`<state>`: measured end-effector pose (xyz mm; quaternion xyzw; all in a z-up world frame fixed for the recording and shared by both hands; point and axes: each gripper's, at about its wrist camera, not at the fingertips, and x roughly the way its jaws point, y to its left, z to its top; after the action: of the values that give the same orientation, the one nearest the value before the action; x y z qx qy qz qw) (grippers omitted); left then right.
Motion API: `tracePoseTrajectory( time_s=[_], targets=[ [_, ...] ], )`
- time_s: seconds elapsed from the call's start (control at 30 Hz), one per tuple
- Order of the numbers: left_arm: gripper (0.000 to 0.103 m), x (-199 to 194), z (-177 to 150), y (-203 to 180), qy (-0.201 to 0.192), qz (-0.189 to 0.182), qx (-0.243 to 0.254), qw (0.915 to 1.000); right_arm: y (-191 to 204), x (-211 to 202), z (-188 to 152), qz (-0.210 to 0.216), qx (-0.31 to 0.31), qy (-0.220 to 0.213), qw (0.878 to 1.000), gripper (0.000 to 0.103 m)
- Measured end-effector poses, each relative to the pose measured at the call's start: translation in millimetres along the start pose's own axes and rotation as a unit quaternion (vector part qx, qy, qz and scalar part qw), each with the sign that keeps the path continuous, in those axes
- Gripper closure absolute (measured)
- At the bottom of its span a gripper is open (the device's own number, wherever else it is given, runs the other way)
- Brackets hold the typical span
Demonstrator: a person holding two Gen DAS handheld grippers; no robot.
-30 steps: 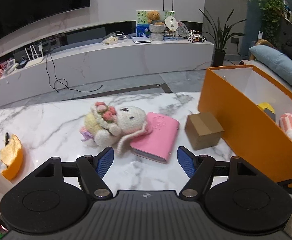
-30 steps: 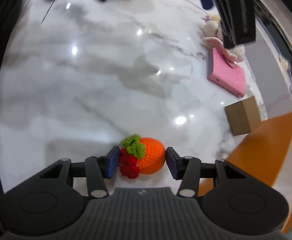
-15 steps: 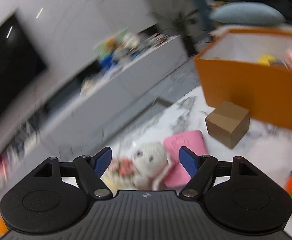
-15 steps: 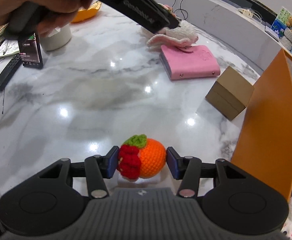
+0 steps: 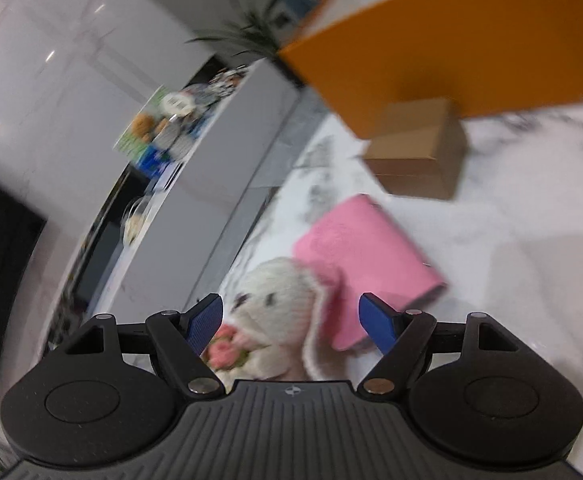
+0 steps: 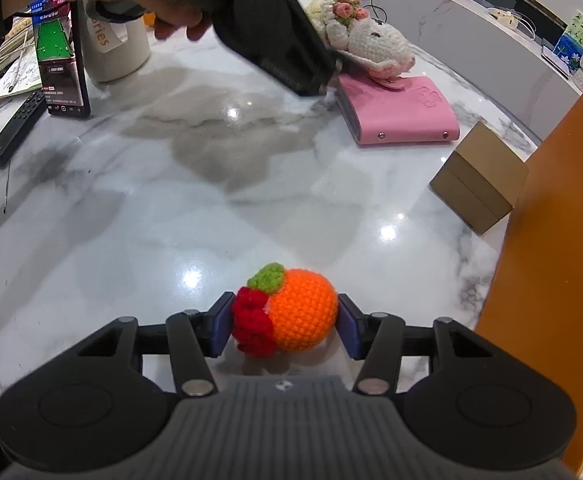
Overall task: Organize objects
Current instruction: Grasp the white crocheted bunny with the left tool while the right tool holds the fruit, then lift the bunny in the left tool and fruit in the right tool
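Though opening, pinches crochet orange (image 6: pixel 299 316) with right gripper (image 6: pixel 285 326), low centre of right wrist frame; both blue pads touching it, one on red knit bit, one on orange side. Rests on glossy marble table (image 6: pixel 171 220) with green leaf up. Just right of that, along right edge of frame, shows tall orange box (image 6: pixel 551 240) standing on table. Beside its wall, at mid right, finds small cardboard box (image 6: pixel 479 176). Further up, upper right of centre, has pink wallet (image 6: pixel 399 112) lying flat, with white crochet bunny (image 6: pixel 371 40) draping an ear over it.

Reaches down at bunny from upper left of frame with left gripper (image 5: pixel 291 320), held in a hand (image 6: pixel 163 12). In left wrist view, blurred, stands spread wide with bunny head between blue pads, neither pad touching. Places wallet right behind bunny, cardboard box and orange box in upper right of that frame.

At upper left edge of right wrist frame, lists phone (image 6: pixel 57 72) propped upright with screen lit, white cup (image 6: pixel 111 48) beside it, black remote (image 6: pixel 15 128) lying flat.
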<state>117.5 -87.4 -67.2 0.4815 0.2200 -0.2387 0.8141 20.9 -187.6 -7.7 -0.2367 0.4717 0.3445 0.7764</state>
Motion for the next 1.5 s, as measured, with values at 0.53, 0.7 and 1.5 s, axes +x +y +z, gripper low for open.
tracePoseTrajectory(
  time_s=[0.53,0.7,1.5],
  targets=[
    [0.0,32,3,37,0.027,-0.054,-0.078,0.9951,4,-1,0,0.013,-0.002,0.001,1.0,0.047],
    [0.02,35,-11,56,0.023,-0.102,-0.159,0.9818,7,-1,1,0.016,-0.005,0.001,1.0,0.047],
    [0.042,-89,9,4,0.101,-0.136,-0.269,0.9481,-2,-11,-9,0.02,0.011,-0.002,1.0,0.047]
  ],
)
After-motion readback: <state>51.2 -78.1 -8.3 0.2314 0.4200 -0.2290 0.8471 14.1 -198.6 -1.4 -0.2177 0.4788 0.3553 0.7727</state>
